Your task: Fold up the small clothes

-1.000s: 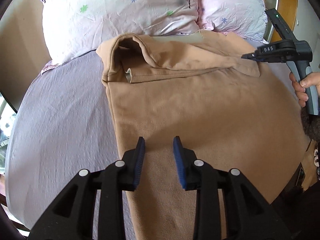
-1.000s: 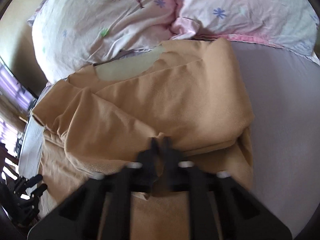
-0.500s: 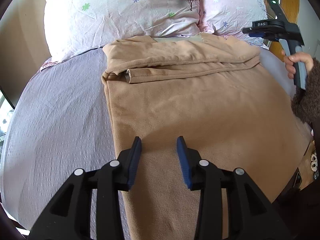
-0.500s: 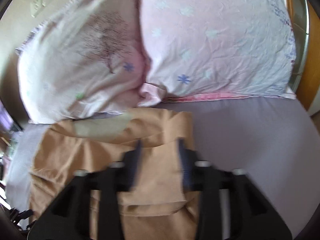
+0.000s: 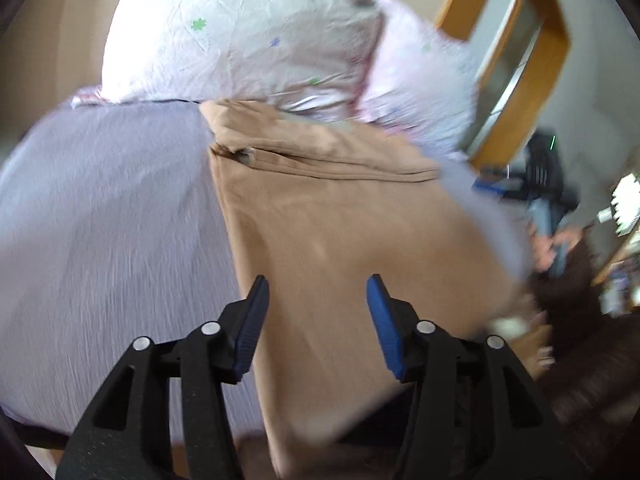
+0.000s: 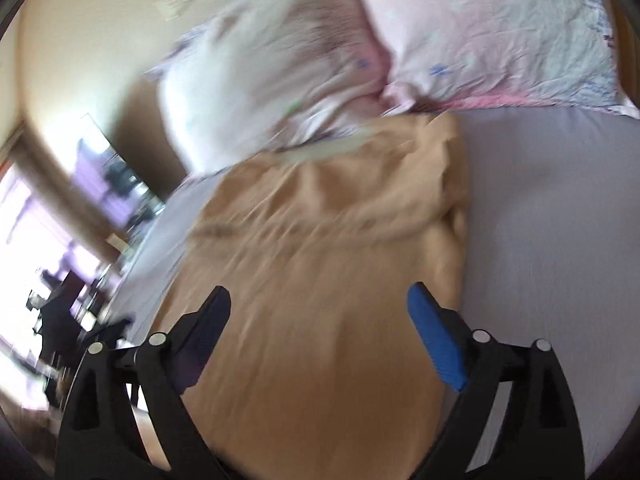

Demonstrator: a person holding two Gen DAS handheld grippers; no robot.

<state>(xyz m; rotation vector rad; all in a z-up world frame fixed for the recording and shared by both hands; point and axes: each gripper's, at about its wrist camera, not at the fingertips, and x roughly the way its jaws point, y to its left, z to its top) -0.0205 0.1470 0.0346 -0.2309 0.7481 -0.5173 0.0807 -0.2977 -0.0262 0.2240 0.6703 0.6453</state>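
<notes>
A tan garment (image 5: 336, 216) lies flat on the lilac bed sheet (image 5: 112, 208), its far end folded over into a band just below the pillows. It also fills the middle of the right wrist view (image 6: 320, 280). My left gripper (image 5: 316, 312) is open and empty, hovering over the garment's near part. My right gripper (image 6: 318, 332) is wide open and empty above the garment's near end. The right gripper also shows, blurred, at the right of the left wrist view (image 5: 536, 188), held in a hand off the bed's side.
Two floral pillows (image 5: 248, 36) lie at the head of the bed, also in the right wrist view (image 6: 480, 40). A wooden-framed door or mirror (image 5: 516, 60) stands at the right. The bed's near edge runs below the left gripper. Both views are motion-blurred.
My right gripper let go of the folded-over part, opened wide and drew back to the near right. My left gripper opened wider and swung right. The fold now lies flat.
</notes>
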